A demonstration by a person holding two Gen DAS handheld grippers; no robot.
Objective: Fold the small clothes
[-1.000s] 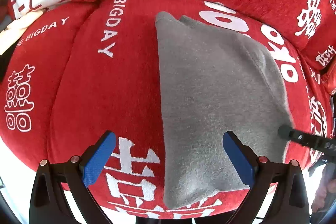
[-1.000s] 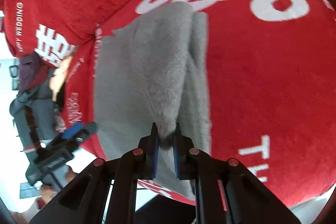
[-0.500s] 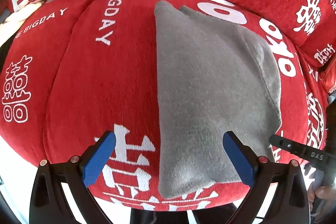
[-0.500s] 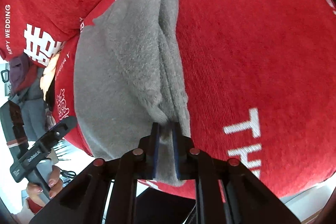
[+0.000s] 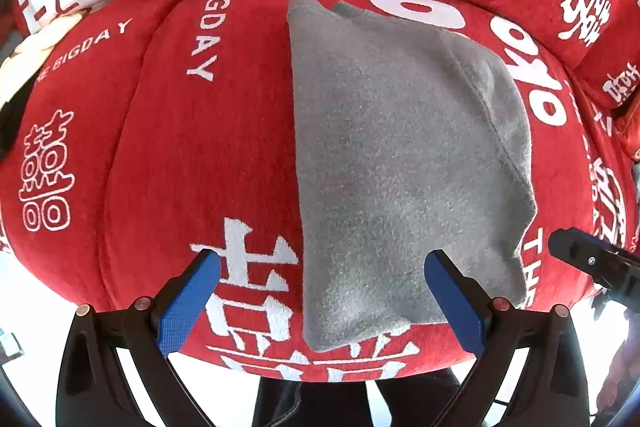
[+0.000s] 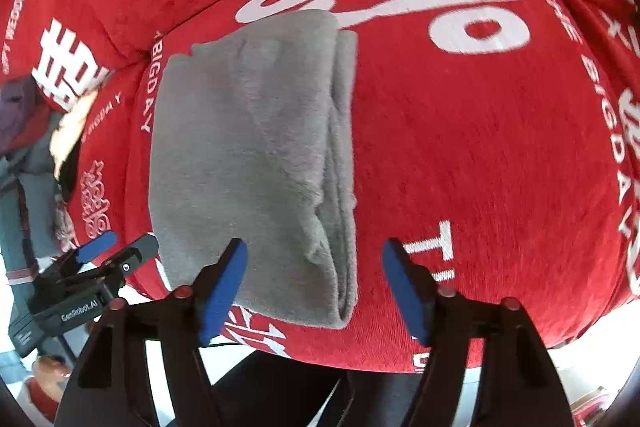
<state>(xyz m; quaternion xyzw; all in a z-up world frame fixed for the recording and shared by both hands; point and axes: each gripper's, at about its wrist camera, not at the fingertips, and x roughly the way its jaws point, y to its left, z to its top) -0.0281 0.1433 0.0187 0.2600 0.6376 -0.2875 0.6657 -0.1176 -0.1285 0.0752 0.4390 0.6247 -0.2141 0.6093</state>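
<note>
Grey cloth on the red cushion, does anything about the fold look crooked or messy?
Slightly. The grey cloth lies folded on the red cushion, but its right edge shows uneven layers, with a rumpled bump near the front corner. The far corners don't line up either, one layer peeking past the other. Nothing looks damaged.

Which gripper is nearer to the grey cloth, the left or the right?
Both hover over it. The right gripper, fingers opening, straddles the grey cloth's folded edge; the left gripper straddles its other edge.

Red cushion (image 5: 168,147) bare beside cloth (image 5: 392,155)
</note>
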